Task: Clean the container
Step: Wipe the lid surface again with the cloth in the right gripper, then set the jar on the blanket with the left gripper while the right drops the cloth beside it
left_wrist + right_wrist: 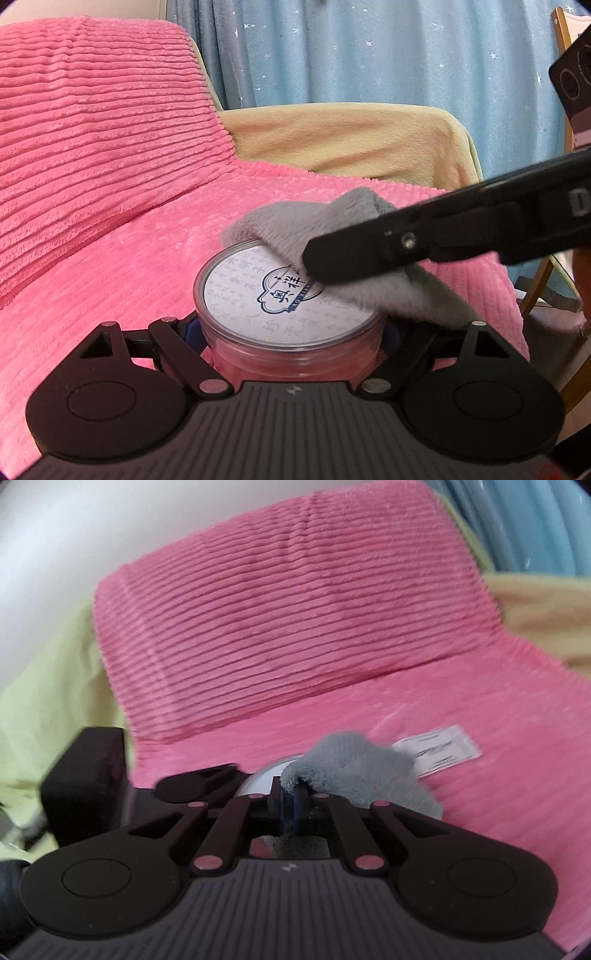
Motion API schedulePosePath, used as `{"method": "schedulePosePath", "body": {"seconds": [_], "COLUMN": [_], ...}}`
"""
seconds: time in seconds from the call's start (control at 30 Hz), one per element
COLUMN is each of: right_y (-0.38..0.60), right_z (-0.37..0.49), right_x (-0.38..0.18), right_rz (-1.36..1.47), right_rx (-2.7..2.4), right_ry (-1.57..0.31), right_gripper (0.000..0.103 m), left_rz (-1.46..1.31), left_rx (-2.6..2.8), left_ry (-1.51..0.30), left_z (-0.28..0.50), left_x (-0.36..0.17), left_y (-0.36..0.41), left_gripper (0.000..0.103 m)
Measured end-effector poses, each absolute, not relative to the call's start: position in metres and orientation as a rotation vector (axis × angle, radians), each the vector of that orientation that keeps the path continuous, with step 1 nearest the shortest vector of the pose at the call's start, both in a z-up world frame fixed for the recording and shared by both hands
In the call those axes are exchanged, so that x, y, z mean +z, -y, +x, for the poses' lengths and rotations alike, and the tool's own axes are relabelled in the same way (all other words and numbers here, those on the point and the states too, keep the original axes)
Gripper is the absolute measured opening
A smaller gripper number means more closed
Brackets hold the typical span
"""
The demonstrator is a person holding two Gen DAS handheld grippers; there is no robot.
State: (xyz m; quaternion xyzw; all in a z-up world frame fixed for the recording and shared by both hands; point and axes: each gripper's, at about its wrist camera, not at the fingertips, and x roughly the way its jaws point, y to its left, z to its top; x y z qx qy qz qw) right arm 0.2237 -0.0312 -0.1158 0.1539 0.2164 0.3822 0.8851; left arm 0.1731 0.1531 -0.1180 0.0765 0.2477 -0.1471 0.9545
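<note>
Jaws of the left gripper point(291, 332) are clamped on the round clear-plastic container point(291, 343) with white printed lid, held above the ribbed pink plush blanket point(110, 184); those of the right gripper point(290, 805) are pinched narrow on a fluffy grey cloth point(291, 229). Wiping is judged under way: cloth pressed flat atop the lid, container kept steady.

One container point(290, 306), one grey cloth point(332, 225), two tools, one pink blanket point(110, 166), one paper tag point(439, 751).
</note>
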Motion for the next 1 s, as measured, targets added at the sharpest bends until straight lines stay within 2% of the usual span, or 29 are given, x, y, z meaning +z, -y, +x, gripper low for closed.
{"method": "schedulePosePath", "body": {"seconds": [0.03,0.57,0.73,1.0], "right_y": [0.036,0.114,0.123,0.043], "right_z": [0.225,0.237,0.223,0.231], "right_x": [-0.117,-0.13,-0.112,-0.141], "right_rz": [0.343,0.687,0.368,0.027], "right_rx": [0.788,0.627,0.303,0.521], "right_ry": [-0.451,-0.445,-0.266,-0.43], "right_gripper": [0.003,0.003,0.004,0.004], "left_rz": [0.16,0.092,0.086,0.052], "left_rx": [-0.326,-0.27,-0.185,-0.138], "left_ry": [-0.501,-0.48,-0.452,-0.457], "left_z": [0.179,0.185,0.188,0.191], "left_x": [-0.118,-0.115,-0.114,-0.114], "left_y": [-0.172,-0.174,-0.18,-0.193], "left_gripper": [0.085,0.085,0.085,0.085]}}
